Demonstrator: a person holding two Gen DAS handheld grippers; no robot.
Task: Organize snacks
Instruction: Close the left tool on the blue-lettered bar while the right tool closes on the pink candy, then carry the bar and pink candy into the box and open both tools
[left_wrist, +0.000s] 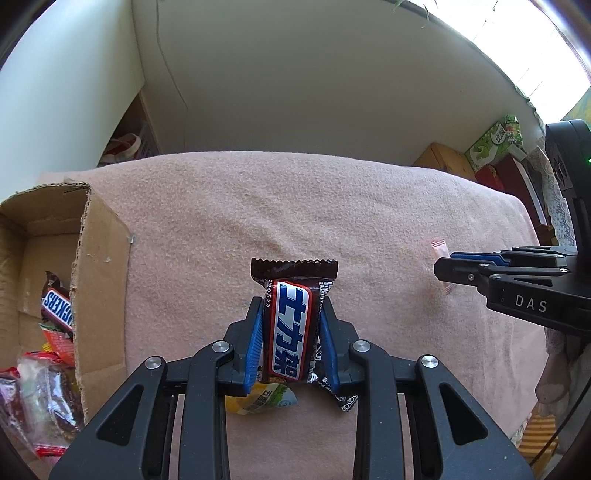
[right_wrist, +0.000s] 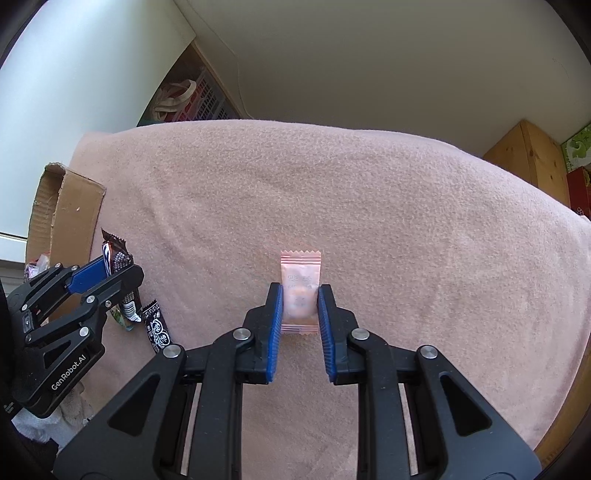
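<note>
A chocolate bar (left_wrist: 290, 328) is being clamped between the left tongs (left_wrist: 290, 345). A pink sachet (right_wrist: 300, 295) is being pinched in the right tongs (right_wrist: 300, 321), both apparently destined for the cardboard box (left_wrist: 99, 266) left of them.

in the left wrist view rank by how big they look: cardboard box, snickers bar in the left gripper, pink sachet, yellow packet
1. cardboard box
2. snickers bar, though it sits nearest the camera
3. yellow packet, partly hidden, so unsure
4. pink sachet, mostly hidden by the right gripper

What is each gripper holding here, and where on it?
Left gripper clamps the Snickers bar by its long sides; right gripper clamps the pink sachet by its side edges.
</note>
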